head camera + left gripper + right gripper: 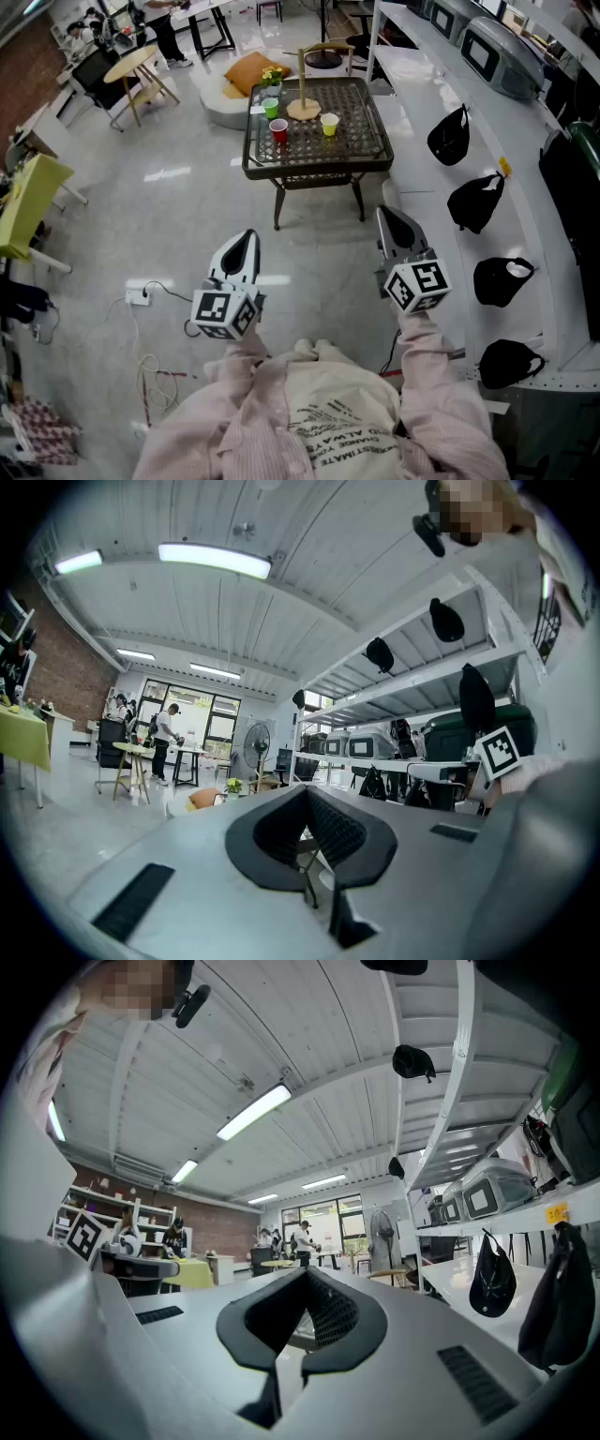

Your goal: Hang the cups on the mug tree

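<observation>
A wooden mug tree [302, 89] stands on the far middle of a dark metal mesh table [319, 169]. Three cups stand on the table around its base: a green cup [271, 107], a red cup [279, 130] and a yellow cup [329, 124]. My left gripper [247, 234] and right gripper [384, 214] are held level over the floor, well short of the table, side by side. Both have their jaws together with nothing between them, as the left gripper view [306, 794] and the right gripper view [305, 1274] show. The mug tree's pegs carry no cups.
White shelving along the right holds black caps [450, 136] and grey machines [497, 52]. An orange cushion [251, 70] lies behind the table. A power strip with cables [139, 296] lies on the floor at the left. A yellow-green table [23, 202] stands far left.
</observation>
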A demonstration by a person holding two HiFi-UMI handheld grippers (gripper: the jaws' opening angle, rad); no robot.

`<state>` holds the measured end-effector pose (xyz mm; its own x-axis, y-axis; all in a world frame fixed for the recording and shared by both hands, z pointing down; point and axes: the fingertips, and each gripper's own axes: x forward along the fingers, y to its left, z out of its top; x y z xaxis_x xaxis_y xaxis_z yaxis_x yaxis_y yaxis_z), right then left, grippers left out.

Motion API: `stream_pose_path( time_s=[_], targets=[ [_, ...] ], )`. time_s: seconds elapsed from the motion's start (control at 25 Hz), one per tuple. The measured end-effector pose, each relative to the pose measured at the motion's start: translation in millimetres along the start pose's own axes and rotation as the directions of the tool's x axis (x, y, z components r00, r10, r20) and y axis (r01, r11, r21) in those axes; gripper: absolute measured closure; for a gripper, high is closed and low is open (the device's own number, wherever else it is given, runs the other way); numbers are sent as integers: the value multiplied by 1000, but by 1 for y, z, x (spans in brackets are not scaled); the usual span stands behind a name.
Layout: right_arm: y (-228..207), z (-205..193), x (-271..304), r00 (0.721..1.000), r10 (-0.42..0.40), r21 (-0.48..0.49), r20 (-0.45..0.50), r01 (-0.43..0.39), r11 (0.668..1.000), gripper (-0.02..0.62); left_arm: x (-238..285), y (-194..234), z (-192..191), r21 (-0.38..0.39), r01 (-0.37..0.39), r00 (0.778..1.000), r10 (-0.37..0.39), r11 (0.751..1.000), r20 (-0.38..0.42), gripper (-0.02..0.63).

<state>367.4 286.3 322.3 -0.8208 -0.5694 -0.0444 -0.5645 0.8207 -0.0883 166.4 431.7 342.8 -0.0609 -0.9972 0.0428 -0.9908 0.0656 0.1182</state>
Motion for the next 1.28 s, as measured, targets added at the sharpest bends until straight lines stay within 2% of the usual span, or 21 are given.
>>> stream_pose_path(
  time_s=[0.16, 0.36, 0.48, 0.52, 0.6, 0.64, 0.8, 0.88, 1.28],
  targets=[
    [-2, -2, -4, 1000, 7, 14, -9, -7, 1000, 597, -3, -3, 0, -3, -2, 1000, 2, 1000, -1, 609],
    [2, -7, -5, 996, 82, 58, -17, -81, 995, 595, -4, -6, -1, -6, -5, 1000, 5, 1000, -4, 609],
    [-1, -10, -5, 997, 73, 61, -32, -71, 996, 594, -5, -9, -2, -12, -4, 1000, 4, 1000, -6, 609],
    [-1, -11, -5, 997, 70, 65, -35, -67, 996, 583, -5, -10, -3, -15, -5, 1000, 5, 1000, -7, 609],
    [-2, -12, -6, 997, 71, 80, -31, -68, 994, 474, -6, -12, -4, -21, -7, 1000, 7, 1000, -8, 609],
    [-3, -12, -6, 997, 71, 88, -27, -68, 994, 447, -7, -13, -5, -23, -8, 1000, 7, 1000, -8, 609],
    [-6, -16, -8, 997, 69, 84, -30, -67, 994, 381, -9, -17, -7, -29, -12, 1000, 12, 1000, -6, 609],
    [-8, -18, -8, 997, 75, 82, -34, -72, 994, 359, -10, -18, -8, -33, -18, 1000, 18, 999, -2, 609],
    [-22, -29, 0, 996, 70, 80, -54, -65, 995, 357, -6, -15, -16, -52, -46, 999, 45, 998, -7, 609]
  ],
)
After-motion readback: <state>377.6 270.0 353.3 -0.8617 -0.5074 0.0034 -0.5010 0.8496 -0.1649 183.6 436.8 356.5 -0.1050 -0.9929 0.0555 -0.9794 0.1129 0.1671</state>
